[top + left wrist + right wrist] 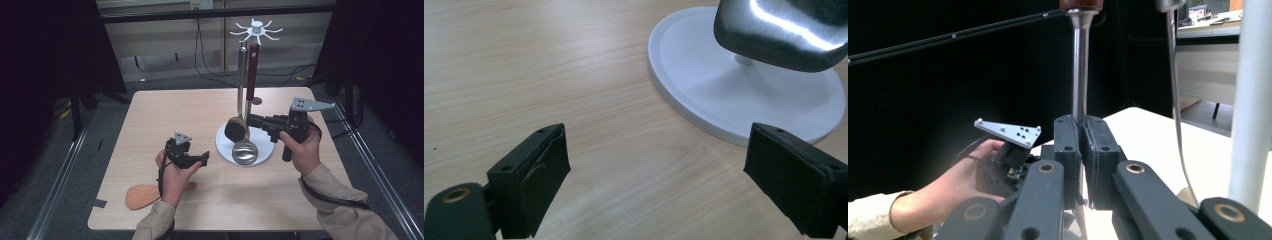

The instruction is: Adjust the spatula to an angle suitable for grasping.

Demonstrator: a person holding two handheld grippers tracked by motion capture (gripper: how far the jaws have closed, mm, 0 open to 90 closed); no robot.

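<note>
My right gripper (251,120) is clamped on the turner (252,70). In the right gripper view the two pads press the steel shank (1079,75) from both sides, low down, just above where it widens to the head. The turner stands upright. Its long axis runs 12 to 6 on the high view, with the brown handle at 12 and the dark head (236,129) at 6, clear of the white base (222,142).

What matters now is the handle's top end against the hook crown (256,30). The crown sits straight at 12 from my grip, and the handle tip comes up just beneath it. I can't tell whether the tip is on a hook or only beside one. I judge the next move runs along that same upright line, so the shank must not tilt in my pads.

The ladle (245,151) hangs just at 9 of the turner, handle beside handle, and could get knocked. The rack's pole (1250,100) stands close at 3 in my right gripper's view.

My left gripper (202,157) is spread wide with nothing between its pads. It rests low at 9 of the base (704,85), pointing at the turner's head (774,30). It is the farther hand and out of the line. A wooden spatula (142,196) lies flat on the table at 7 of that hand.
</note>
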